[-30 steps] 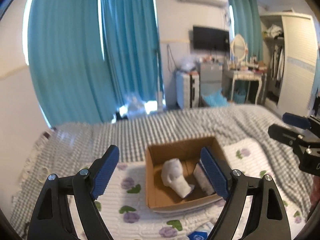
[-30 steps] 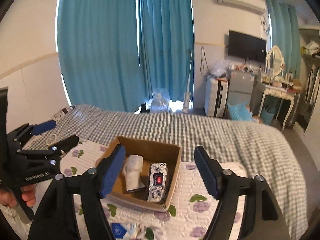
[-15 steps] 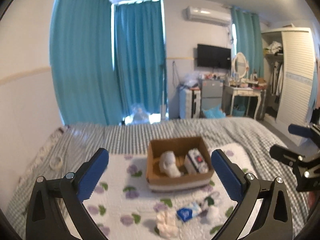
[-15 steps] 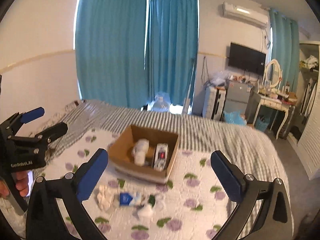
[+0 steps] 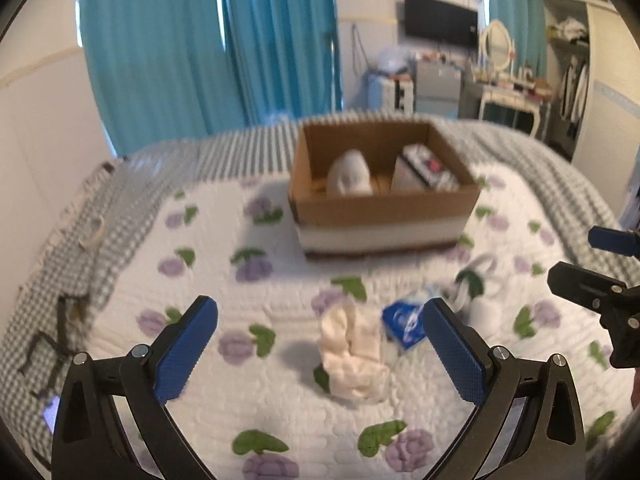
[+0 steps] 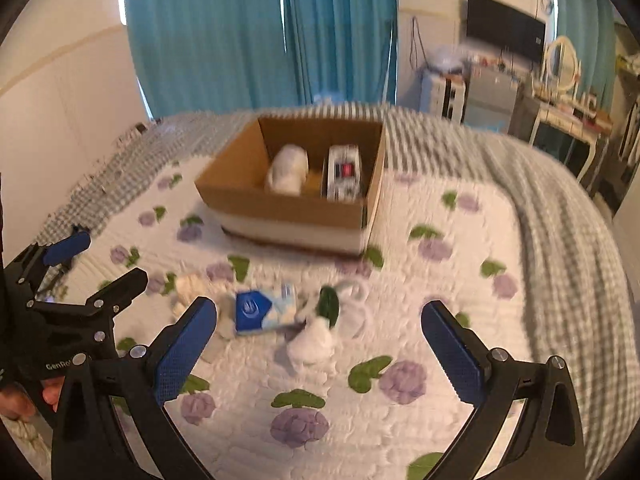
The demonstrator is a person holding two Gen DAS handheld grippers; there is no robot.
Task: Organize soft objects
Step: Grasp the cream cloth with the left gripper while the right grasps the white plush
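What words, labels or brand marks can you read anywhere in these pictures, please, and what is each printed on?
"GenRo", cut off by the near finger: white lettering on the body of the left hand-held gripper, seen from the right wrist view.
Blue tissue pack: a white logo shows, too blurred to read.
Patterned pack in the cardboard box: a red mark on it, unreadable.
Nothing else legible.

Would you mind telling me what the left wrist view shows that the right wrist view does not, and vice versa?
Only the left view shows the left gripper framing the cream cloth. Only the right shows the right gripper above the white bundle. Both share the cardboard box, the blue packet and the floral quilt.
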